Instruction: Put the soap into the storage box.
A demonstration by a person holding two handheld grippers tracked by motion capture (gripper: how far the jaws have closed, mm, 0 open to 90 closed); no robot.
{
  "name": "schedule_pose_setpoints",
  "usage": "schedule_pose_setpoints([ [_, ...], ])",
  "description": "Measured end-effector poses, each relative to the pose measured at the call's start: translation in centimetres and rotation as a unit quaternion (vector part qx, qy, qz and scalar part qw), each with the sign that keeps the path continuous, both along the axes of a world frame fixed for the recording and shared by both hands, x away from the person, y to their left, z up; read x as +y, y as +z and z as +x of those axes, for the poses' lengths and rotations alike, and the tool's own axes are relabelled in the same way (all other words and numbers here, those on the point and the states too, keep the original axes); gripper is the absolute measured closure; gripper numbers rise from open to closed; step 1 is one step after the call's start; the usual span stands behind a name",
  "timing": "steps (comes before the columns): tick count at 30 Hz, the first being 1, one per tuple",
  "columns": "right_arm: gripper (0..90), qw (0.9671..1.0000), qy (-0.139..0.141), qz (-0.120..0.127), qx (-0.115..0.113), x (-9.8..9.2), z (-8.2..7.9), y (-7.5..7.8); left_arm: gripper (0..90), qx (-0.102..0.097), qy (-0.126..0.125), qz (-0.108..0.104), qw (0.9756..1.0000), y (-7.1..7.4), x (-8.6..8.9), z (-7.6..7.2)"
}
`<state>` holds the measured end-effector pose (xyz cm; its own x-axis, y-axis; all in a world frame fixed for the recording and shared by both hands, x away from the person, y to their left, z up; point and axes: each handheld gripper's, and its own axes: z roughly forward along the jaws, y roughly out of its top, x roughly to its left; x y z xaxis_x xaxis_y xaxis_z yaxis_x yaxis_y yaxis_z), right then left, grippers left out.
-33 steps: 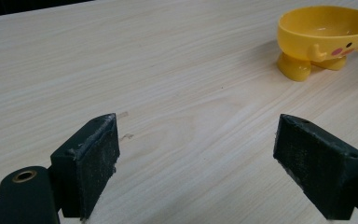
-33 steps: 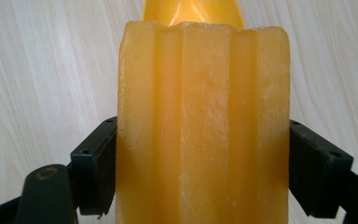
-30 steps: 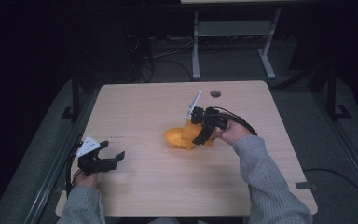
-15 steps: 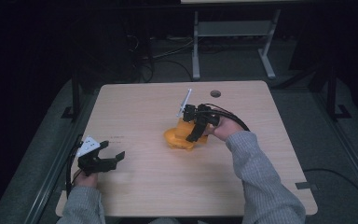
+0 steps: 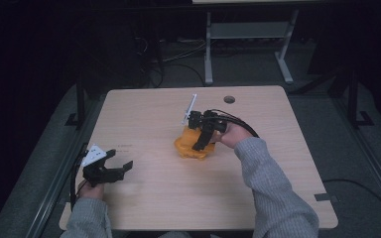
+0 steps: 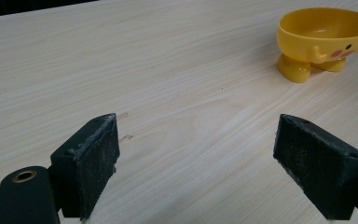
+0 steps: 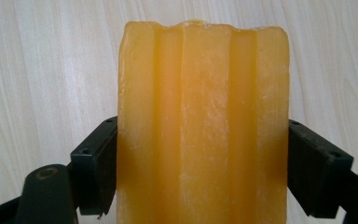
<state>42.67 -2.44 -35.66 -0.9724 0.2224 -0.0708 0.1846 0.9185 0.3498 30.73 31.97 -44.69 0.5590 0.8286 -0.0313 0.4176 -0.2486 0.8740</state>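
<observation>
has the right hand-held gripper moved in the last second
Yes, a little. Judged against the round hole in the table, the right hand-held gripper has drifted slightly left, toward the table's middle, staying over the yellow bowl.

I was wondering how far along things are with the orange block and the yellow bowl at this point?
Done: the right gripper is shut on the ridged, translucent orange block, its jaws pressing both sides. In hand: that block sits above the wooden table. Left: the yellow footed bowl with a cartoon face looks empty, and the left gripper stands open, so any placing remains, judging by this.
</observation>
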Motion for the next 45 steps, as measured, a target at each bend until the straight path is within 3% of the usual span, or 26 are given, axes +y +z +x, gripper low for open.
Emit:
schedule_pose_setpoints([
  [18, 21.2, 0.9998, 0.017, -0.012, 0.003, 1.8, 0.6, -0.5, 13.8, -0.002, 0.001, -0.003, 1.0000, 0.0, 0.1, 0.0],
  [32, 21.2, 0.9992, 0.021, -0.024, 0.024, 2.3, 1.2, -2.0, 13.8, -0.002, 0.002, -0.006, 1.0000, 0.0, 0.0, 0.0],
  [45, 21.2, 0.9990, 0.025, -0.034, 0.015, 2.6, 1.3, -2.6, 13.8, -0.002, 0.002, -0.007, 1.0000, 0.0, 0.2, 0.0],
])
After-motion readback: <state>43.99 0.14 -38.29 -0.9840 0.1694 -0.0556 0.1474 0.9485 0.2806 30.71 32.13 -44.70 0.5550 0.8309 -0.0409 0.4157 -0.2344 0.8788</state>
